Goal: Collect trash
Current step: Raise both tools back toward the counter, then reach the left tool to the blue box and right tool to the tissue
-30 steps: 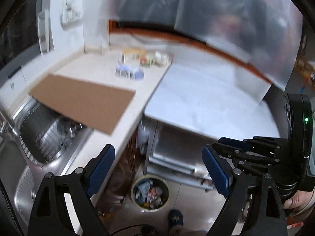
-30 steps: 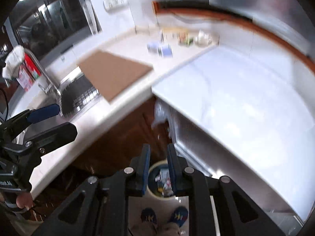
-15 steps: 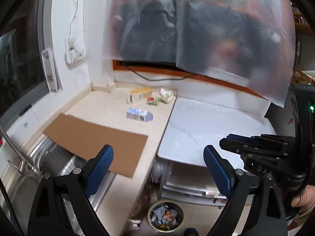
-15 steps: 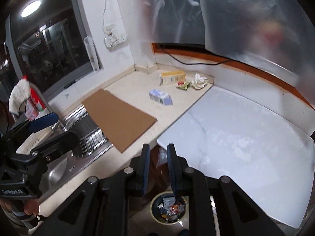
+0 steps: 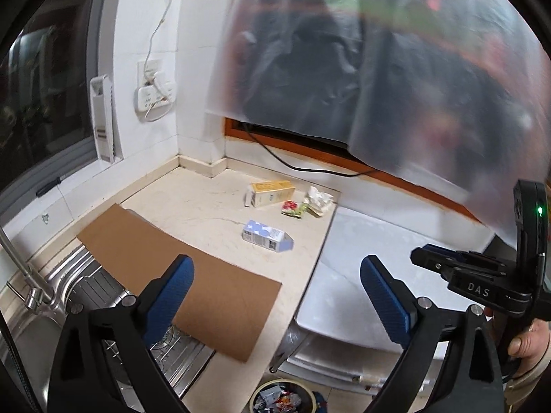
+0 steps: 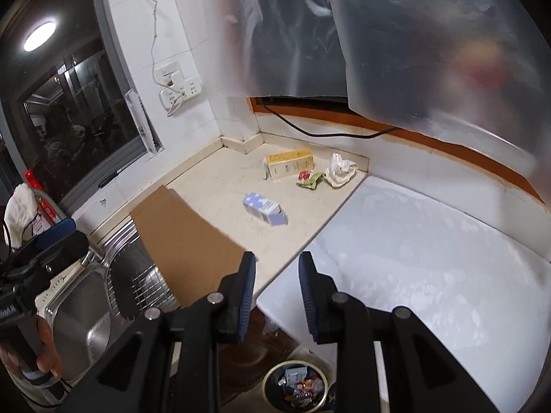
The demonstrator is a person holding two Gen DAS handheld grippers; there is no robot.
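Observation:
Trash lies at the back of the beige counter: a blue-and-white carton (image 5: 267, 241) (image 6: 265, 208) on its side, a yellow box (image 5: 272, 193) (image 6: 289, 163), a red-green wrapper (image 5: 292, 208) (image 6: 308, 179) and crumpled white paper (image 5: 320, 201) (image 6: 339, 170). A round bin (image 5: 282, 397) (image 6: 296, 389) holding scraps stands on the floor below. My left gripper (image 5: 275, 296) hangs well short of the carton, its jaws wide and still opening with nothing between them. My right gripper (image 6: 277, 296) is over the counter's front edge, its jaws narrow and opening, also with nothing in them.
A brown cardboard sheet (image 5: 179, 275) (image 6: 186, 241) lies partly over the steel sink (image 5: 51, 327) (image 6: 79, 309). A white slab (image 5: 361, 258) (image 6: 430, 258) adjoins the counter on the right. A translucent plastic sheet (image 5: 378, 69) hangs above. A black cable (image 5: 292, 165) runs along the back wall.
Both grippers rose and tilted up, so the counter and its trash now fill the views and the bin sank to the bottom edge. The right jaws spread apart; the left widened slightly.

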